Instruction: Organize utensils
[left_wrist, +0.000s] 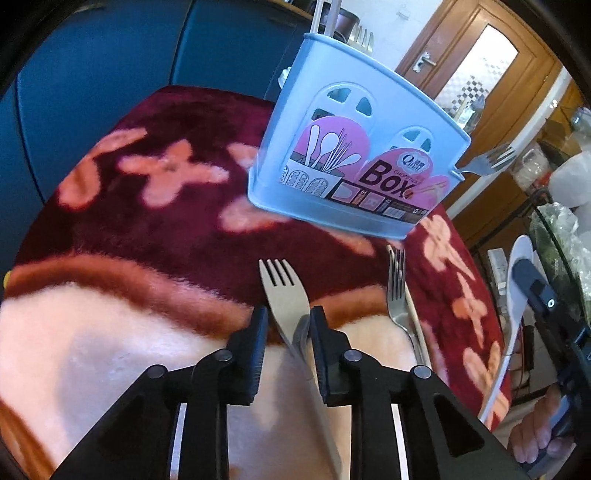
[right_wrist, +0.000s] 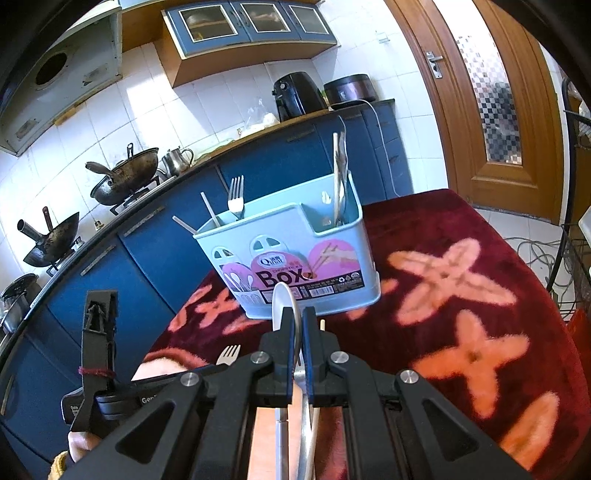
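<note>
A light blue utensil box (left_wrist: 354, 147) (right_wrist: 295, 251) stands on the maroon flowered blanket (left_wrist: 147, 229). It holds a fork (right_wrist: 235, 195) and chopsticks (right_wrist: 337, 177). Another fork (left_wrist: 491, 160) sticks out at its side. My left gripper (left_wrist: 289, 314) is open, and a steel fork (left_wrist: 282, 291) lies between its fingers, close to the right one. A second fork (left_wrist: 397, 284) and a chopstick (left_wrist: 413, 314) lie just to the right of it. My right gripper (right_wrist: 297, 315) is shut on a white spoon (right_wrist: 282, 299) (left_wrist: 517, 266), held in front of the box.
Blue kitchen cabinets (right_wrist: 155, 254) run behind the blanket, with woks (right_wrist: 125, 177) on the stove above them. A wooden door (right_wrist: 498, 110) stands at the right, and a wire rack (right_wrist: 576, 258) and cables lie beyond the blanket's right edge.
</note>
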